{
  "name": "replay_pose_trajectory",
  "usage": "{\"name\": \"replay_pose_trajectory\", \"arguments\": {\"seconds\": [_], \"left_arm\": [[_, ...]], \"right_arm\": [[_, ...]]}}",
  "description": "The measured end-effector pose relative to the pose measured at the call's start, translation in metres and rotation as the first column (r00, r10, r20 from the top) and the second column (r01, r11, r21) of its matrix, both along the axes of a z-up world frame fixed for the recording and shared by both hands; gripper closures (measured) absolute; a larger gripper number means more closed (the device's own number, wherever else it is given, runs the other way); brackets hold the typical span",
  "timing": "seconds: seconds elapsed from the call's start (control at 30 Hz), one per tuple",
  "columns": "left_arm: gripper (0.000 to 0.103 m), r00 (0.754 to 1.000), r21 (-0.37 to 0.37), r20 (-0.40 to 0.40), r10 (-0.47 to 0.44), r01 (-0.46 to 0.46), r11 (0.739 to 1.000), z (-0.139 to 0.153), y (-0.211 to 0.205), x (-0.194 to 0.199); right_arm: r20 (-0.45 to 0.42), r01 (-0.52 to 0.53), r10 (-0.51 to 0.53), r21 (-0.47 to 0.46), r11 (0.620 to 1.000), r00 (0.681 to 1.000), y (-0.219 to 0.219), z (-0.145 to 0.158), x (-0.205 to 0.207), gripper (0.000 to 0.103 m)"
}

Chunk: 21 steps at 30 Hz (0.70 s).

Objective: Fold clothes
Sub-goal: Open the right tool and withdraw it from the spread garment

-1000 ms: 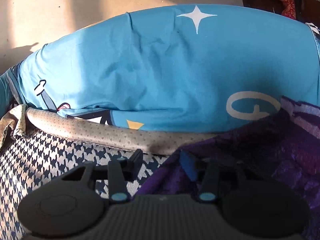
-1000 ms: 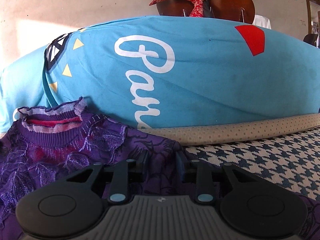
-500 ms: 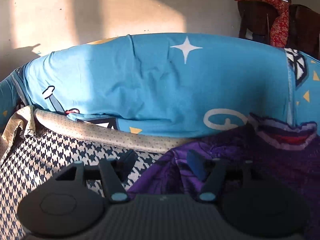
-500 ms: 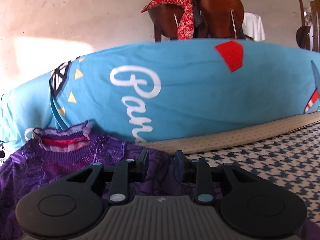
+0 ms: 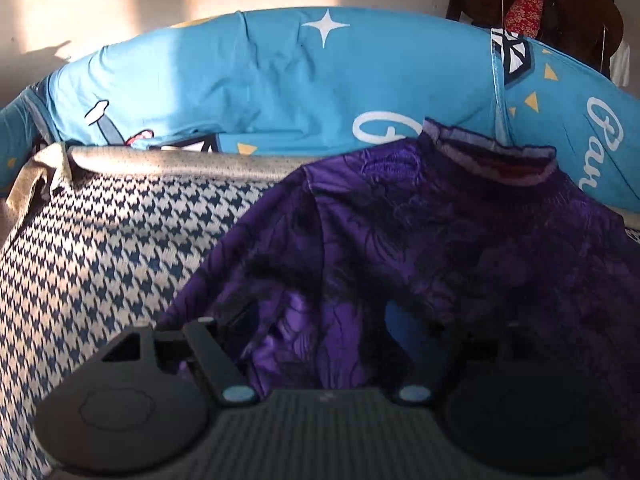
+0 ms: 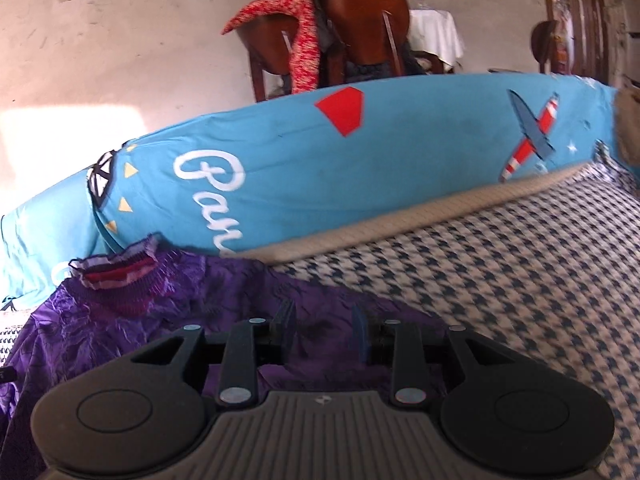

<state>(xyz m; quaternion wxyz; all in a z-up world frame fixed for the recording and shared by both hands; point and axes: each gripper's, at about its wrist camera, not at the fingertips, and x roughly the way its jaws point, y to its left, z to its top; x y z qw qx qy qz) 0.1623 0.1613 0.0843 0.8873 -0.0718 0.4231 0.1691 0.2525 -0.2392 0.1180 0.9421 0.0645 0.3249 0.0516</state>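
Left wrist: left tongs (image 5: 320,320) opening over purple top (image 5: 440,232), pads off cloth. Right tongs (image 6: 322,328) w/ narrow gap, nothing pinched, above same top on houndstooth bed (image 6: 500,264).

Warm, low sunlight from the left — bright patches on the wall (image 5: 100,8) and the blue cushion (image 5: 240,80), deep shadow over the purple top (image 5: 440,240). Strong fisheye bending, dark corners. Slight motion blur on the checked cover (image 6: 520,272) in the right view — otherwise fairly sharp.
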Motion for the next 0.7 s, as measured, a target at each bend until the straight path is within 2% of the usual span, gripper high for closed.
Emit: {"name": "replay_pose_trajectory", "arguments": {"seconds": [0.07,0.23,0.37,0.5,0.7], "left_arm": [[0.03,1.0,-0.026,-0.019,0.008,-0.008,1.0,-0.005,-0.004,-0.013],[0.03,0.999,-0.053,-0.051,-0.005,0.003,0.999,-0.01,-0.02,-0.047],[0.026,0.998,-0.077,-0.061,-0.028,0.023,0.997,-0.011,-0.035,-0.071],[0.023,0.996,-0.083,-0.056,-0.066,0.061,0.995,-0.009,-0.052,-0.077],[0.02,0.993,-0.101,-0.034,-0.111,0.107,0.989,0.0,-0.068,-0.074]], "right_arm": [[-0.015,0.016,-0.016,-0.001,1.0,1.0,-0.009,-0.003,-0.014,0.067],[-0.039,0.045,-0.046,-0.025,0.999,0.998,-0.031,-0.005,-0.044,0.067],[-0.047,0.131,-0.131,-0.009,0.991,0.99,-0.057,-0.002,-0.06,0.064],[-0.086,0.225,-0.224,0.004,0.974,0.971,-0.081,-0.006,-0.069,0.063],[-0.163,0.237,-0.232,0.01,0.972,0.959,-0.088,-0.022,-0.065,0.049]]}}
